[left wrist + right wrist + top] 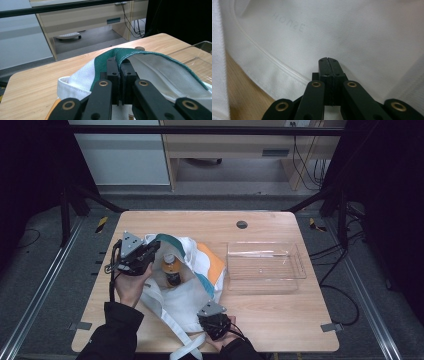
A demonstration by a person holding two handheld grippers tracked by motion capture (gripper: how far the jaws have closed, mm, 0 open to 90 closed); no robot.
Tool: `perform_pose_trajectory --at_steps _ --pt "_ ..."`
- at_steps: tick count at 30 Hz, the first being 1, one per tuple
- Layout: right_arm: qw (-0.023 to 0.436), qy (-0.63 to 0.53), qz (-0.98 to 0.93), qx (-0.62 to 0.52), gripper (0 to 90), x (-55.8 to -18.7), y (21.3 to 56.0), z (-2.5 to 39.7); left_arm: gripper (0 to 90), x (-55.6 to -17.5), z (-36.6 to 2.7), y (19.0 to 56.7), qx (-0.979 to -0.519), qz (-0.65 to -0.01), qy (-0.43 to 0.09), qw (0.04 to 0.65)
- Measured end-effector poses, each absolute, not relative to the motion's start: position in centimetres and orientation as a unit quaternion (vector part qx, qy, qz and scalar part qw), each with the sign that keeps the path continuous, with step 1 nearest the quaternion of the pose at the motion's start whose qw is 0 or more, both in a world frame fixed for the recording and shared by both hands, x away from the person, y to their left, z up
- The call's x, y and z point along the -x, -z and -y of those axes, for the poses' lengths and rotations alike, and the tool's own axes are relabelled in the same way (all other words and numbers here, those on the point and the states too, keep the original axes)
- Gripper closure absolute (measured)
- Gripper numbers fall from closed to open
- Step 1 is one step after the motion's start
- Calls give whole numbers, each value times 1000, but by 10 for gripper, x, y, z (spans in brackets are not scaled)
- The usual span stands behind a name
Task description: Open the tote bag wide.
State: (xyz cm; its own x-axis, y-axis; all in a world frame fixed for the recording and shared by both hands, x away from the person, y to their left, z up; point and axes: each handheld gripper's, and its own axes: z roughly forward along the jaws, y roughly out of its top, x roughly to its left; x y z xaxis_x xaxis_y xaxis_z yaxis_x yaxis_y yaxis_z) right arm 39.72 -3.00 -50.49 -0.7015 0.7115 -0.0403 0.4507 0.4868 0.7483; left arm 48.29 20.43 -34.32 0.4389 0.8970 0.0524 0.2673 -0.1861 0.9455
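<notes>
Left tongs clamped on green rim of tote bag on table; right tongs closed against white cloth. Risk: rim slipping, bottle inside tipping.

We are in a lab-like recording room: a wooden table stands inside a black metal frame, cables trail over grey carpet, with an office desk behind.

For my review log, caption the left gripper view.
Left gripper pinching the green-trimmed rim of a white tote bag above a wooden table.
</notes>
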Motion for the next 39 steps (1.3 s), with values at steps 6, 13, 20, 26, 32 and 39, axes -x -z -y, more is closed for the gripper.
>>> perform_pose_trajectory --at_steps 6,13,20,26,32,39 --pt "179 -372 -843 -344 900 -396 505 29 874 -488 -203 346 -697 -420 -326 480" --pt "169 -376 -841 -350 900 -398 505 30 874 -496 -203 352 -699 -425 -322 476" --pt "169 -377 -842 -348 900 -398 505 29 874 -506 -202 359 -701 -431 -318 470" --pt "170 -377 -842 -347 900 -398 505 29 874 -513 -204 365 -700 -438 -314 470" --pt "170 -376 -842 -347 900 -398 505 28 874 -520 -206 373 -701 -445 -310 464" --pt "169 -378 -841 -349 900 -398 506 28 874 -527 -208 383 -701 -453 -303 460"
